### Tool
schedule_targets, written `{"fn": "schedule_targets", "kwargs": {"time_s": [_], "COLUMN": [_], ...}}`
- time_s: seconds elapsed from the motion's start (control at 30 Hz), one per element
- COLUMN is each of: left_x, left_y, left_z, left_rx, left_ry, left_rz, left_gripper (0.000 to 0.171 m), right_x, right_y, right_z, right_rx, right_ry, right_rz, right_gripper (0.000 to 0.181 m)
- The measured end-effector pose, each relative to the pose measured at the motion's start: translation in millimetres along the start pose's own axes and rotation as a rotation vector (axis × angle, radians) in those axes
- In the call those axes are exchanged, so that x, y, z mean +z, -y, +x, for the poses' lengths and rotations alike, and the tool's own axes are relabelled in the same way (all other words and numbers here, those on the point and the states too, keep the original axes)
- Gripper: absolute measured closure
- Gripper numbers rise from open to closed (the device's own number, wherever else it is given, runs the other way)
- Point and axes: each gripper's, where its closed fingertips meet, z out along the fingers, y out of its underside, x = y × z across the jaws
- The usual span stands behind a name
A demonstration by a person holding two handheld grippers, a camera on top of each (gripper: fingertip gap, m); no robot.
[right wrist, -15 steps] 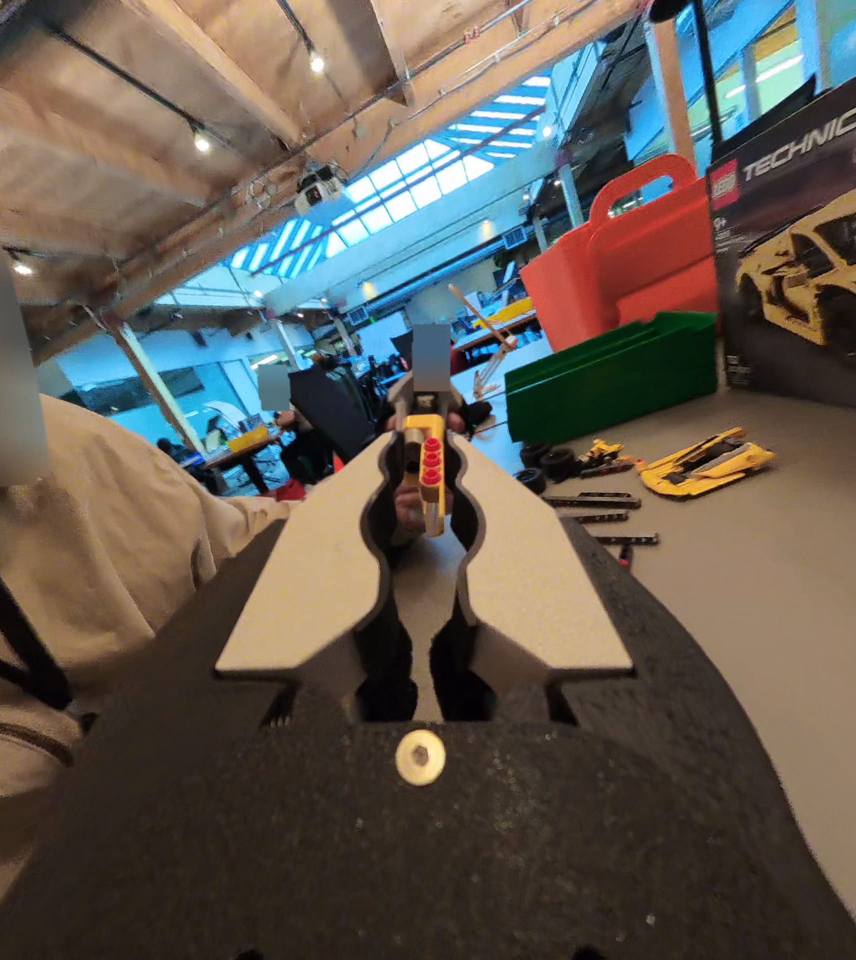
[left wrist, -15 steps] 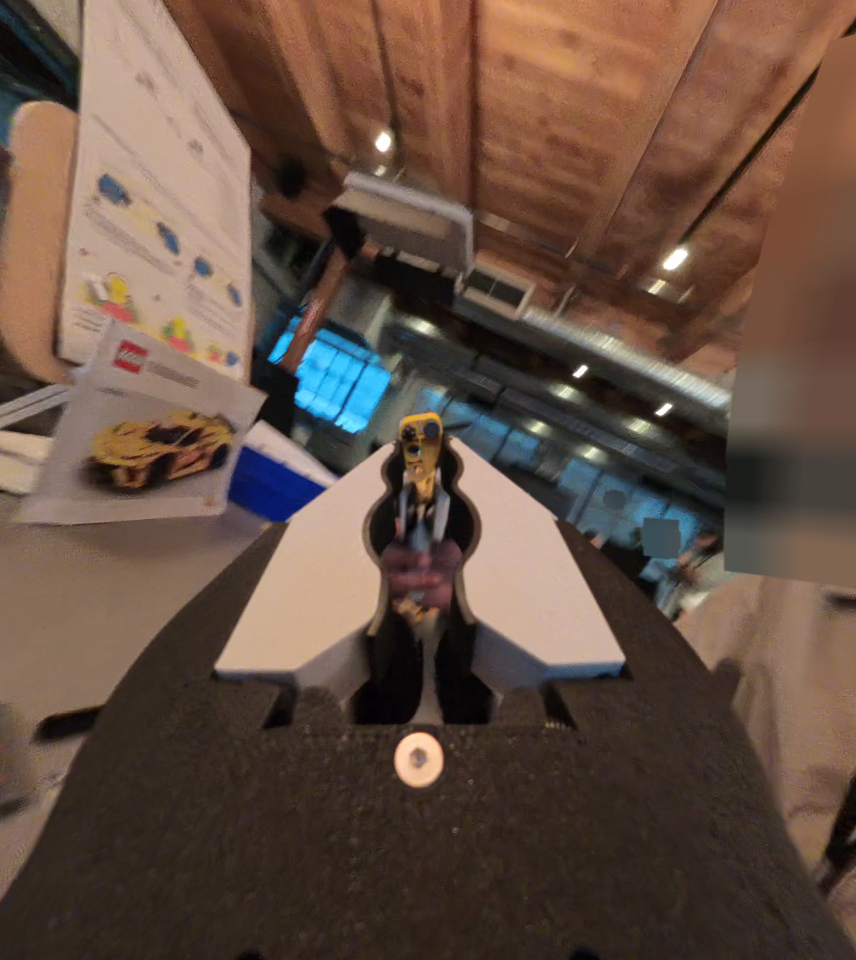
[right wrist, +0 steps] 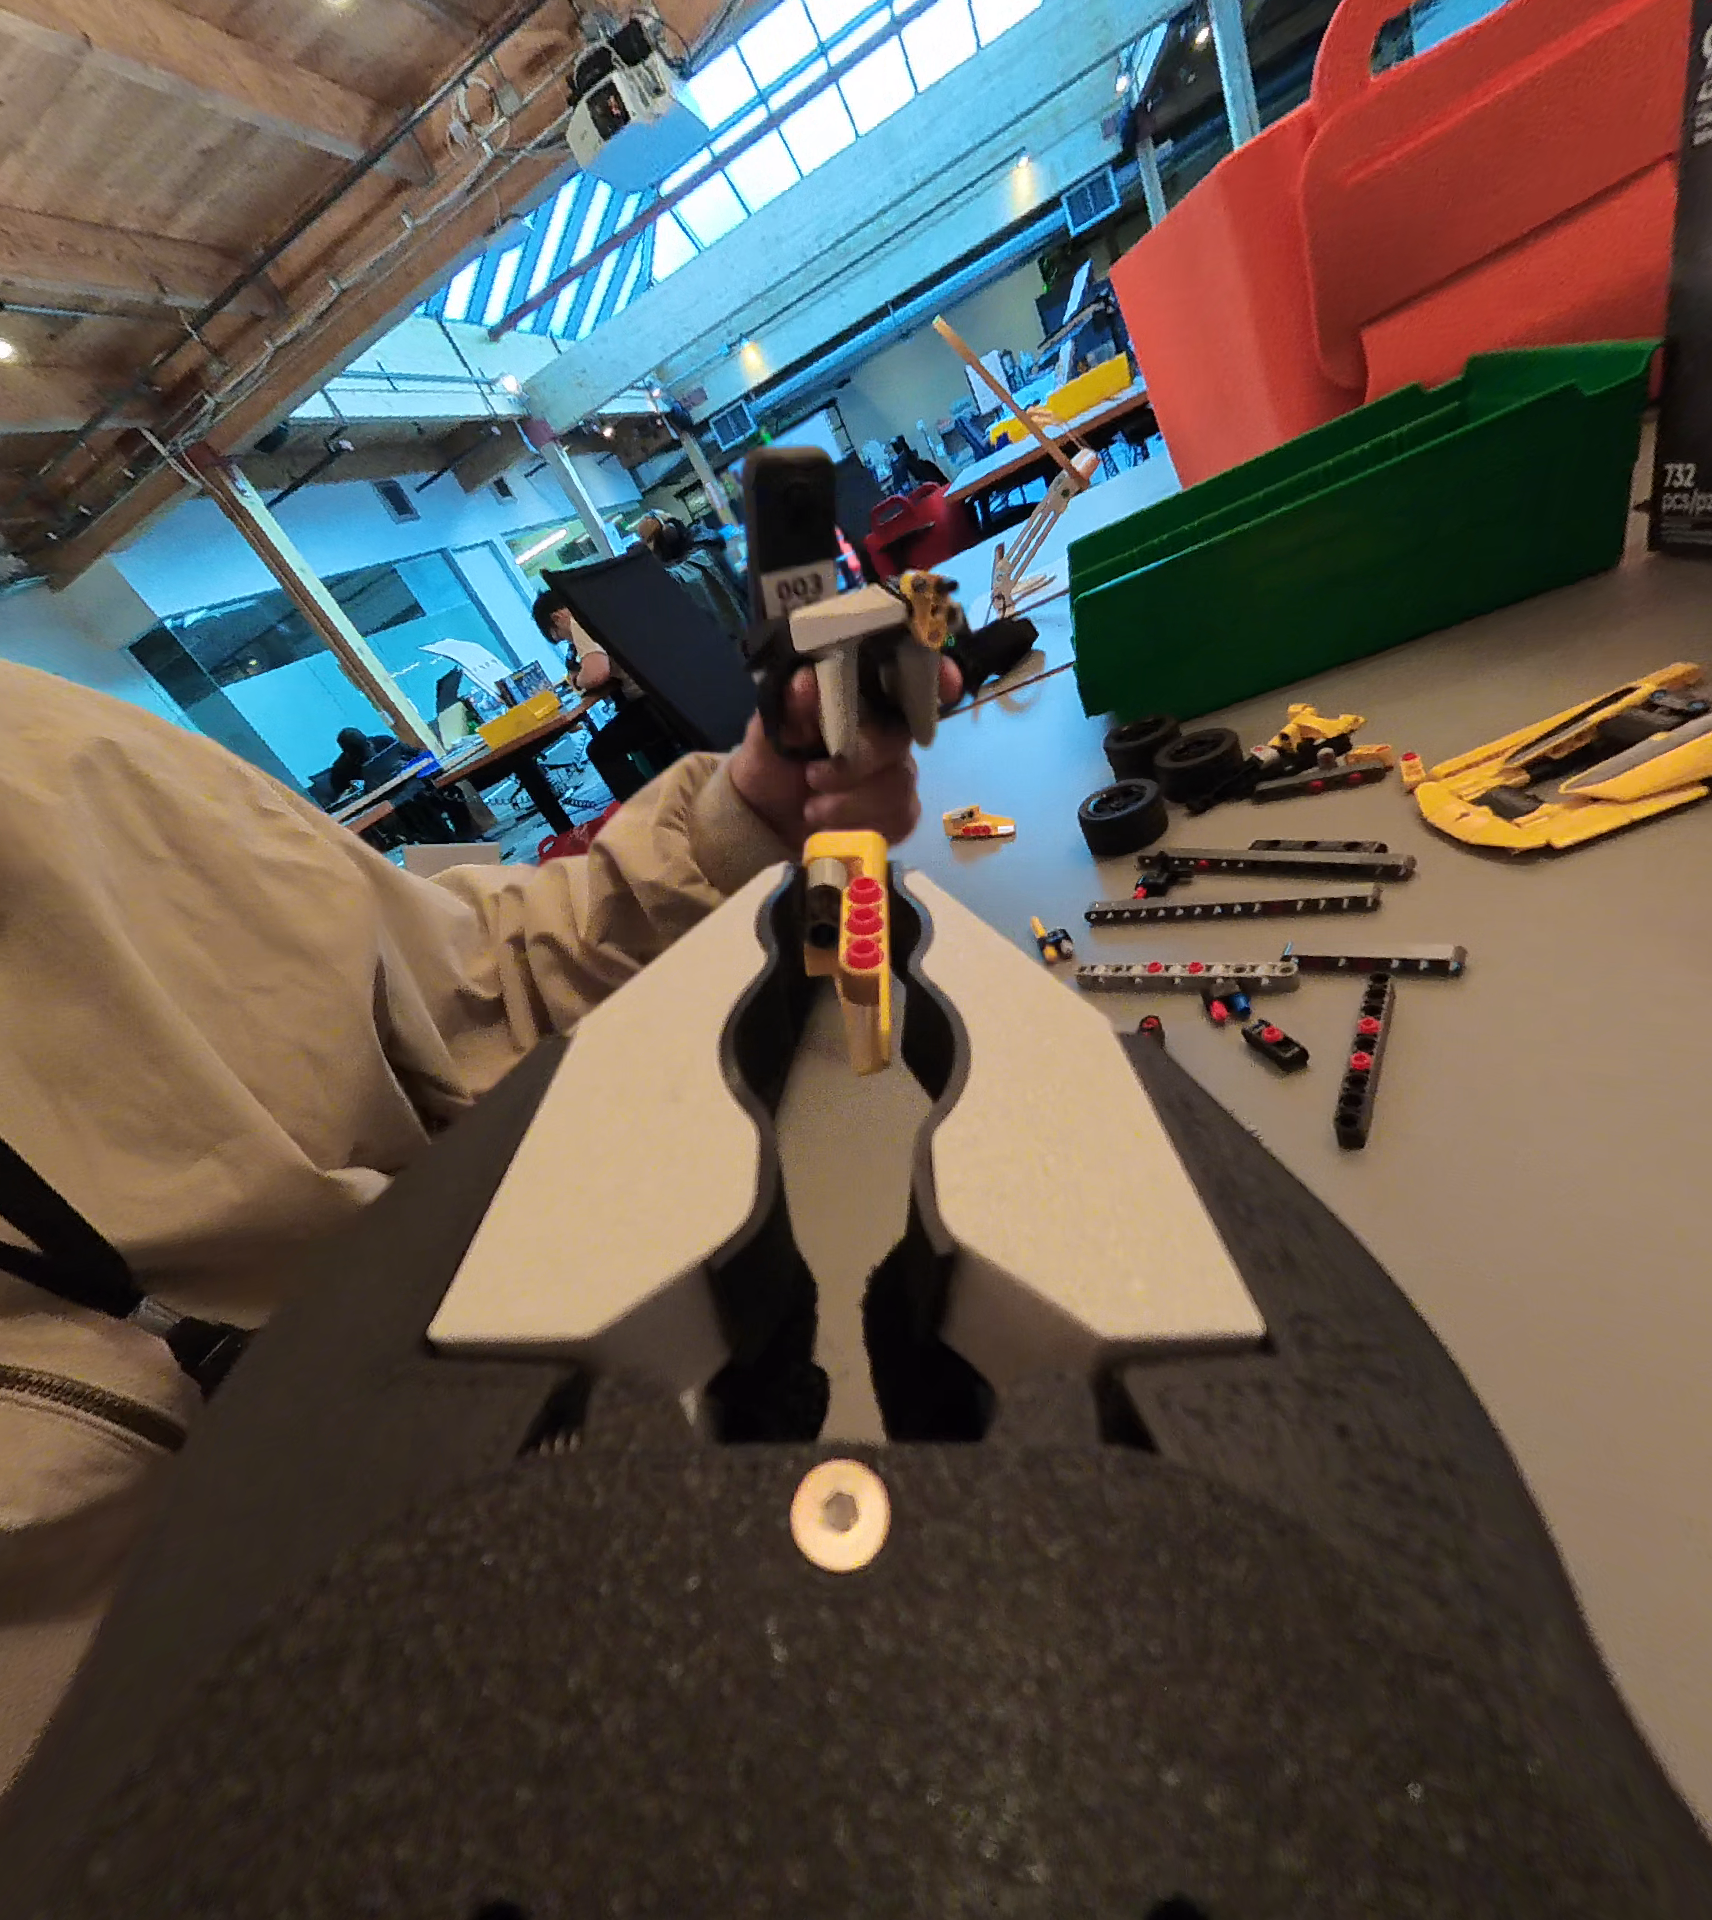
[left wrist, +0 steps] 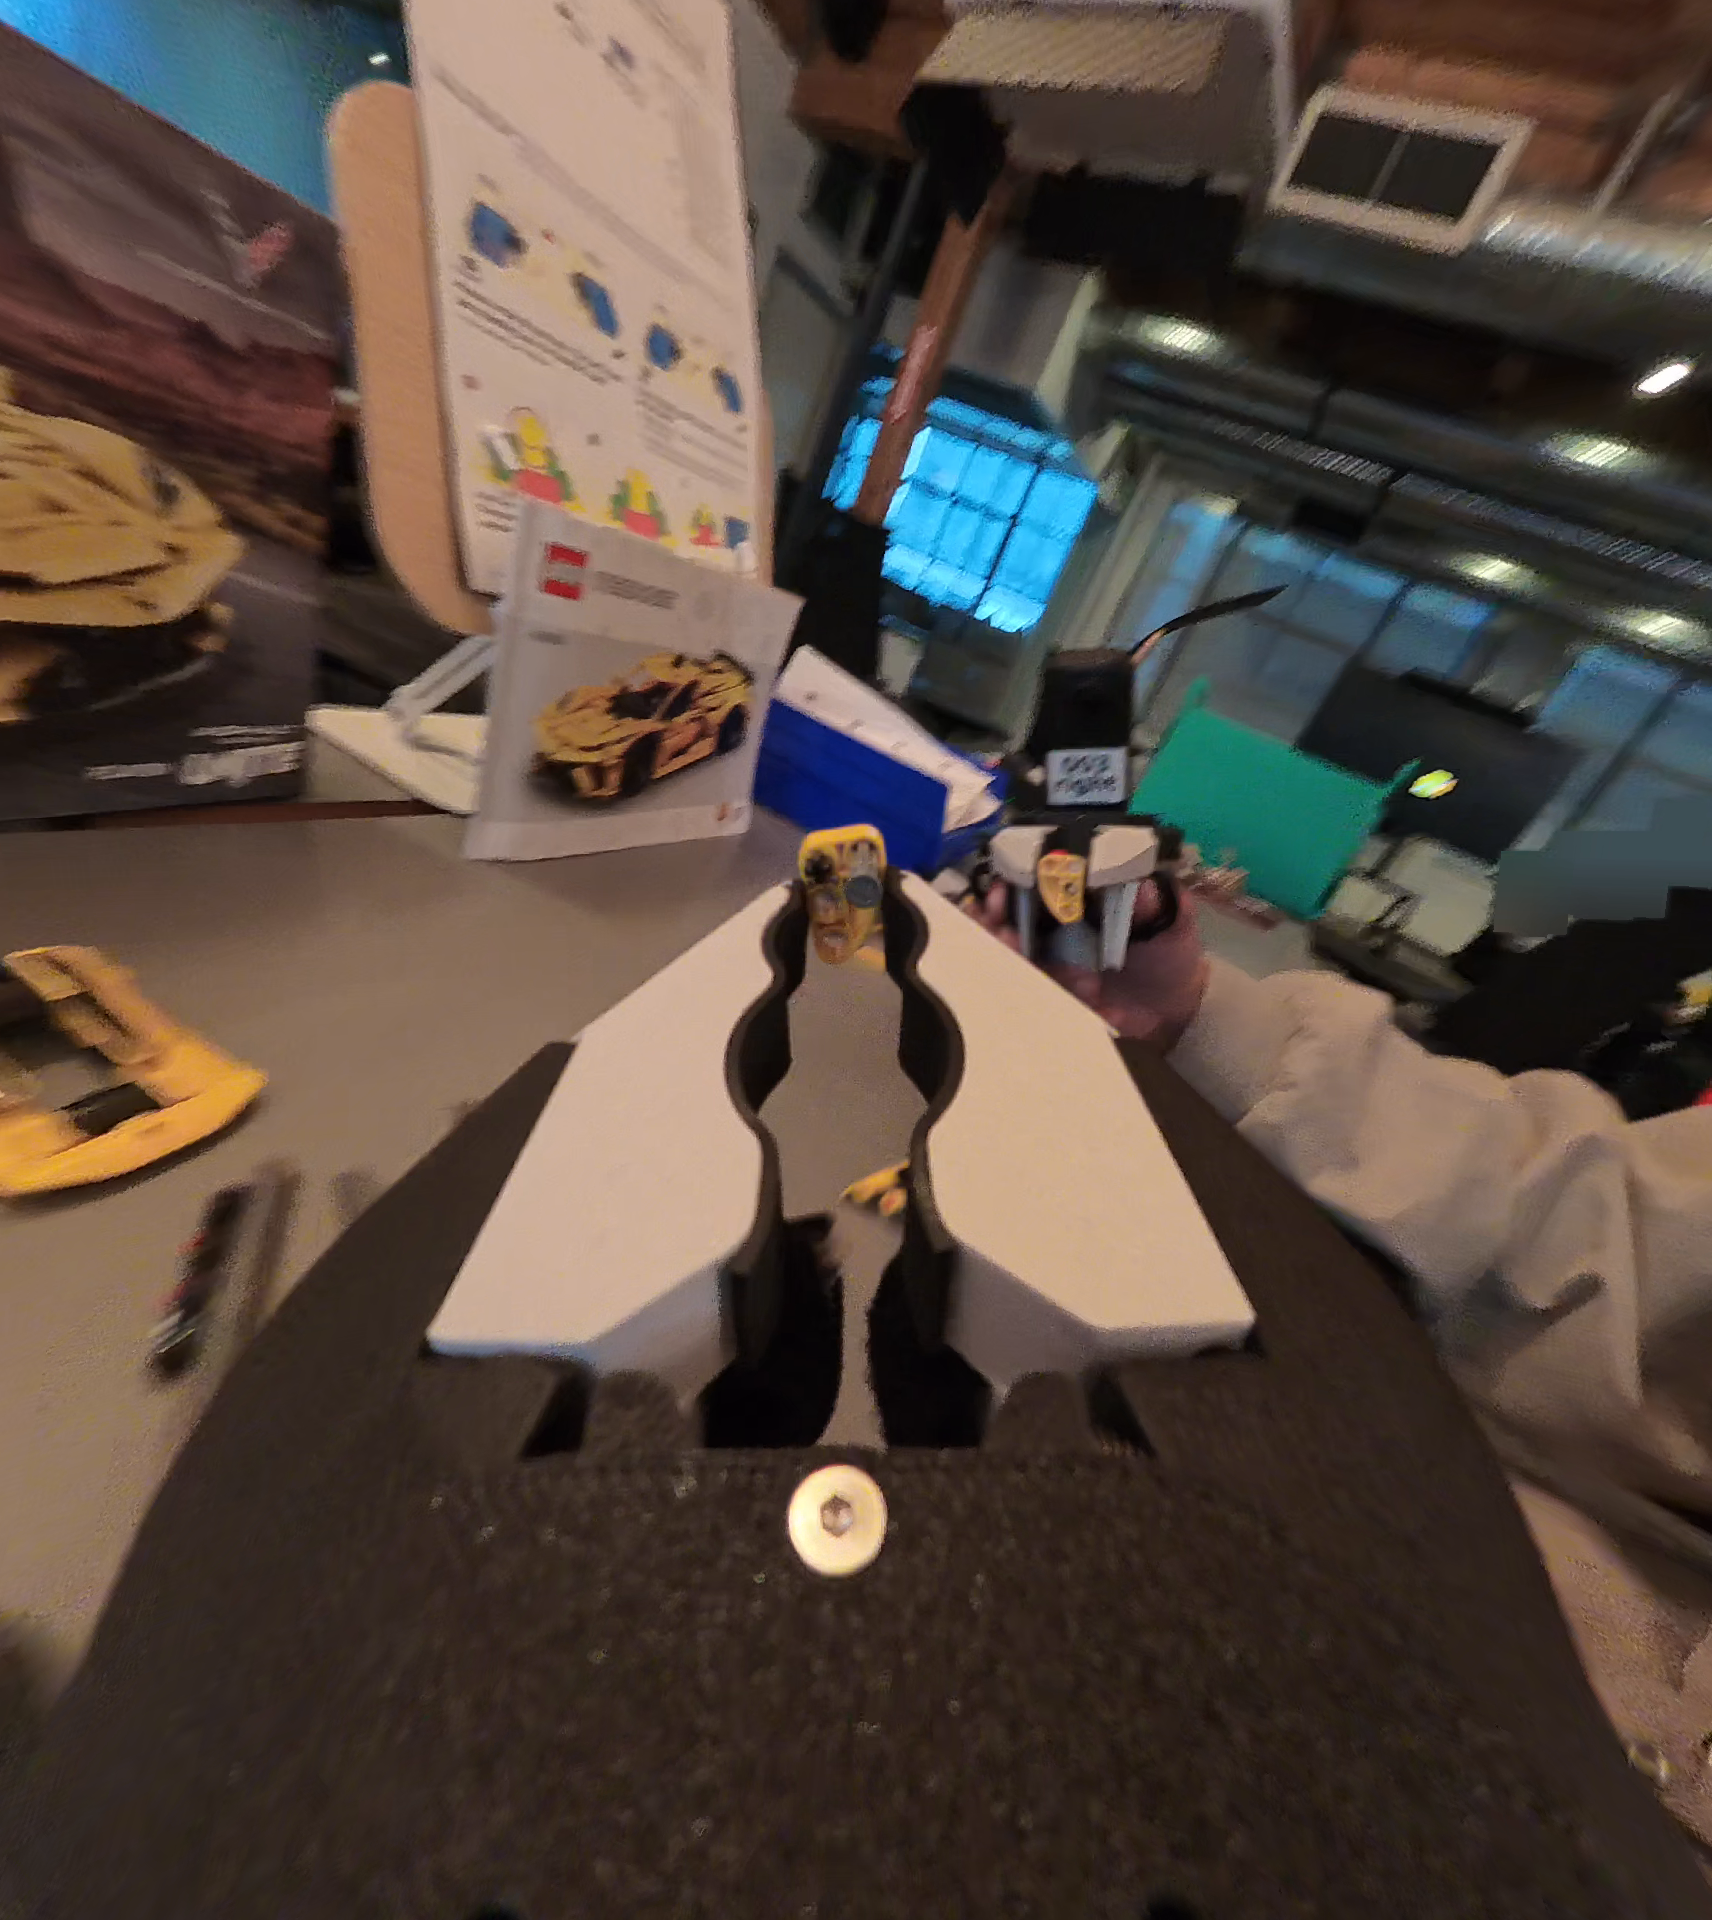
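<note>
A: Big picture first: a grey table [right wrist: 1454,1299], with an orange case [right wrist: 1403,239] and a green bin [right wrist: 1351,540] at the back, and a dark box with a yellow car on it [left wrist: 93,468] standing on the left.

B: Beside that box leans a booklet [left wrist: 623,686]. Out on the table lie a yellow car shell [right wrist: 1600,758], three black wheels [right wrist: 1158,764] and a scatter of black beams [right wrist: 1278,862].

A: Now the grippers! The left gripper [left wrist: 844,914] is clenched on a small yellow piece with a grey pin [left wrist: 841,899], pinched right at the tips, up off the table.

B: And the right gripper [right wrist: 847,925] is clamped on a yellow piece with red pins [right wrist: 850,935], also at the tips. The two grippers are near each other but apart.
</note>
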Motion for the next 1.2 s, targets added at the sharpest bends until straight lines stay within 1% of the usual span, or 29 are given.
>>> {"fn": "schedule_targets", "kwargs": {"time_s": [0.07, 0.1, 0.13, 0.2, 0.23, 0.27, 0.33, 0.4, 0.43, 0.5, 0.57, 0.63, 0.7, 0.8, 0.87, 0.9, 0.97, 1.0, 1.03, 1.1, 1.17, 1.2], "left_x": [-35, -55, -79, -132, -159, -185, -227, -256, -265, -275, -278, -276, -272, -271, -272, -273, -276, -276, -275, -267, -249, -237], "left_y": [8, 13, 19, 32, 37, 40, 35, 21, 13, -2, -15, -24, -33, -43, -49, -52, -57, -59, -60, -60, -54, -50], "left_z": [2, 6, 9, 16, 22, 29, 42, 57, 64, 75, 81, 87, 92, 89, 87, 85, 81, 79, 78, 75, 74, 74], "left_rx": [0.021, 0.038, 0.075, 0.142, 0.150, 0.151, 0.148, 0.129, 0.114, 0.077, 0.039, -0.005, -0.009, 0.046, 0.053, 0.049, 0.041, 0.039, 0.037, 0.030, 0.029, 0.038], "left_ry": [0.056, 0.086, 0.136, 0.247, 0.289, 0.327, 0.383, 0.401, 0.395, 0.369, 0.351, 0.318, 0.300, 0.339, 0.351, 0.362, 0.387, 0.395, 0.397, 0.379, 0.331, 0.303], "left_rz": [-0.023, -0.035, -0.038, -0.024, -0.017, -0.010, -0.017, -0.021, -0.016, 0.006, 0.041, 0.057, 0.028, -0.034, -0.063, -0.073, -0.086, -0.089, -0.089, -0.082, -0.072, -0.068], "left_gripper": [0.158, 0.158, 0.158, 0.158, 0.158, 0.158, 0.158, 0.158, 0.158, 0.158, 0.158, 0.158, 0.158, 0.157, 0.157, 0.157, 0.157, 0.157, 0.157, 0.157, 0.158, 0.158], "right_x": [3, 5, 10, 22, 32, 44, 79, 122, 147, 197, 240, 279, 308, 328, 332, 331, 324, 317, 306, 277, 249, 237], "right_y": [-6, -12, -21, -44, -54, -63, -76, -88, -93, -105, -119, -126, -130, -144, -140, -131, -96, -77, -61, -38, -26, -23], "right_z": [5, 11, 19, 32, 34, 31, 19, 5, 3, 10, 27, 43, 55, 78, 87, 90, 87, 83, 80, 72, 54, 40], "right_rx": [0.024, 0.030, 0.016, -0.035, -0.052, -0.063, -0.075, -0.089, -0.110, -0.133, -0.090, -0.072, -0.141, -0.230, -0.219, -0.212, -0.201, -0.218, -0.247, -0.289, -0.269, -0.226], "right_ry": [-0.014, -0.050, -0.097, -0.210, -0.247, -0.258, -0.230, -0.175, -0.152, -0.113, -0.074, -0.048, -0.034, -0.094, -0.138, -0.162, -0.192, -0.205, -0.226, -0.262, -0.237, -0.194], "right_rz": [-0.027, -0.058, -0.121, -0.298, -0.390, -0.472, -0.600, -0.707, -0.732, -0.774, -0.813, -0.785, -0.748, -0.791, -0.803, -0.800, -0.716, -0.674, -0.647, -0.629, -0.589, -0.555], "right_gripper": [0.167, 0.166, 0.166, 0.166, 0.166, 0.166, 0.166, 0.166, 0.166, 0.166, 0.166, 0.166, 0.166, 0.164, 0.158, 0.154, 0.144, 0.142, 0.140, 0.138, 0.140, 0.141]}}
